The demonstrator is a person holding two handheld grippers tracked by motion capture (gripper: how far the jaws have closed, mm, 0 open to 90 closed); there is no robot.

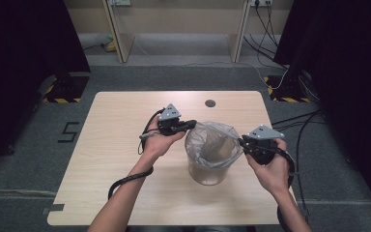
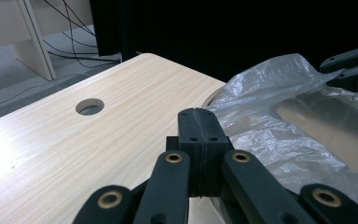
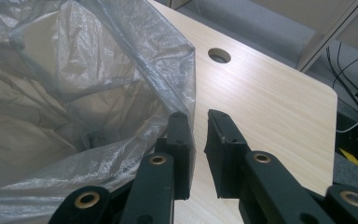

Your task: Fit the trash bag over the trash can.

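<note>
Because the bag (image 1: 211, 140) looks thin, limp and slippery, grip its rim: the left claw (image 2: 199, 122) is closed, seemingly empty; the right claw (image 3: 198, 122) gapes slightly beside the film.

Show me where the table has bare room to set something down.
Free: the table left of the left gripper, and the far strip around the cable hole. Crowded: the middle, where both grippers flank the bag-lined bin; right gripper at its rim.

The bag-lined bin (image 1: 210, 157) is standing mid-worktop (image 1: 116, 145), blocking the way between the left tool (image 1: 192, 124) and right tool (image 1: 242, 141); bare wood is lying open to both sides and behind.
</note>
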